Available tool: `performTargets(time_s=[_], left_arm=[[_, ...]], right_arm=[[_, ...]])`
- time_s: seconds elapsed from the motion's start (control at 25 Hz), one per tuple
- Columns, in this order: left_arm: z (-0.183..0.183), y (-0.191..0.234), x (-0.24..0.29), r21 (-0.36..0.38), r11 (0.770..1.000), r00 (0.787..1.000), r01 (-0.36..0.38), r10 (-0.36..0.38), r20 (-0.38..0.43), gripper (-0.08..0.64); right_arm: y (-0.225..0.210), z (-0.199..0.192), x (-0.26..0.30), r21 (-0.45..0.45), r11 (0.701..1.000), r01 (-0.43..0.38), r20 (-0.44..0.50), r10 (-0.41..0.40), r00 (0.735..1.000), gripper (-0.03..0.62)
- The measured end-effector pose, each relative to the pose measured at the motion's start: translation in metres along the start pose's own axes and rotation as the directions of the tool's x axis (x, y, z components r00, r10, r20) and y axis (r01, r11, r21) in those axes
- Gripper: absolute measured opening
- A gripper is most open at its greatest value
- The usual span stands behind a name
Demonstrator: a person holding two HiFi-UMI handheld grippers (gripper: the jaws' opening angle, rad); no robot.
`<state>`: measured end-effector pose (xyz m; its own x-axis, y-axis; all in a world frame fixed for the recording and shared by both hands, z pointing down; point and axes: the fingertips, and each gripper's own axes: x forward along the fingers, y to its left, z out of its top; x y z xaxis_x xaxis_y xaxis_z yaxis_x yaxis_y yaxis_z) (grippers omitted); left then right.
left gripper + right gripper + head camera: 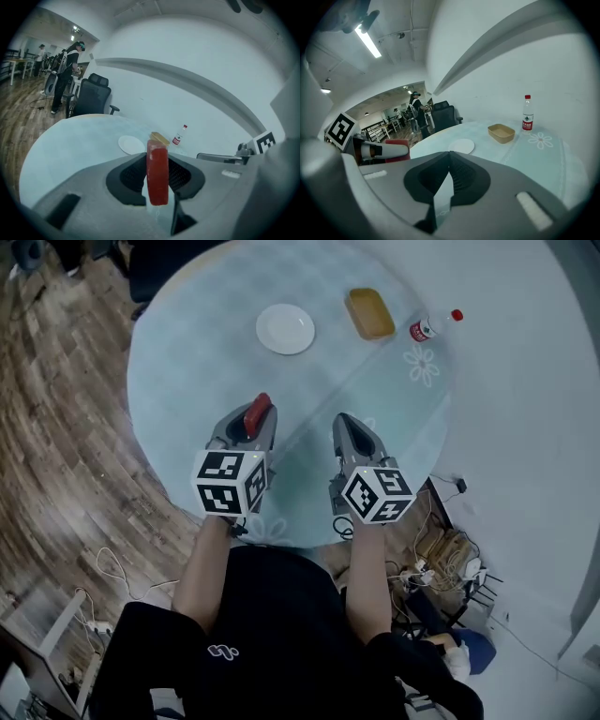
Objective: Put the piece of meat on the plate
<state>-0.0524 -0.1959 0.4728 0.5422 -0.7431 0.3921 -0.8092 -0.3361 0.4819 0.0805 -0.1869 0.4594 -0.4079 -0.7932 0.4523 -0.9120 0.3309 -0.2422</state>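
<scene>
A flat red piece of meat (pixel 258 412) stands on edge between the jaws of my left gripper (pixel 253 424), which is shut on it above the near part of the round table. In the left gripper view the meat (pixel 157 174) fills the gap between the pads. The white plate (pixel 285 329) lies farther out on the table, apart from both grippers, and shows too in the left gripper view as the plate (pixel 130 144). My right gripper (pixel 352 430) hovers beside the left one; its jaws meet with nothing between them (pixel 449 161).
A tan shallow container (pixel 370 313) sits right of the plate, and a small bottle with a red cap (pixel 433 326) lies beyond it. The light blue tablecloth (pixel 187 352) covers the table. Cables and boxes lie on the floor (pixel 441 549) at the right.
</scene>
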Motion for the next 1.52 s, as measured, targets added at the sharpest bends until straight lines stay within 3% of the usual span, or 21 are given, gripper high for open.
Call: performTargets(time_s=[0.4,0.76,0.96,1.12,1.28,1.36,1.44,1.52], left_arm=[[-0.001,0.016,0.044,0.011,1.000,0.999,-0.012,0.012,-0.051,0.087],[0.008,0.038,0.136,0.136,0.991,0.995,-0.007,0.021,-0.101,0.087],[0.000,0.054,0.192,0.226,0.974,0.982,0.001,0.042,-0.186,0.087],[0.003,0.074,0.226,0.363,0.931,0.963,-0.034,0.127,-0.236,0.087],[0.006,0.085,0.262,0.539,0.842,0.942,-0.030,0.205,-0.267,0.089],[0.005,0.090,0.275,0.583,0.812,0.929,-0.023,0.233,-0.287,0.089],[0.002,0.094,0.282,0.600,0.800,0.920,-0.024,0.253,-0.300,0.091],[0.000,0.094,0.286,0.597,0.802,0.921,-0.014,0.244,-0.305,0.092]], right_arm=[[-0.016,-0.011,0.024,0.070,0.997,-0.027,-0.035,0.030,0.999,0.006],[-0.045,-0.024,0.016,0.052,0.998,0.018,-0.075,-0.014,0.997,0.006],[-0.057,-0.038,0.009,0.077,0.996,0.040,-0.101,-0.032,0.994,0.007],[-0.064,-0.040,0.005,0.071,0.995,0.064,-0.114,-0.056,0.992,0.006],[-0.070,-0.045,0.000,0.067,0.994,0.088,-0.128,-0.079,0.989,0.006],[-0.070,-0.047,-0.002,0.066,0.993,0.093,-0.135,-0.084,0.987,0.007],[-0.069,-0.049,-0.003,0.061,0.994,0.094,-0.142,-0.085,0.986,0.006],[-0.069,-0.050,-0.003,0.056,0.994,0.095,-0.147,-0.086,0.985,0.007]])
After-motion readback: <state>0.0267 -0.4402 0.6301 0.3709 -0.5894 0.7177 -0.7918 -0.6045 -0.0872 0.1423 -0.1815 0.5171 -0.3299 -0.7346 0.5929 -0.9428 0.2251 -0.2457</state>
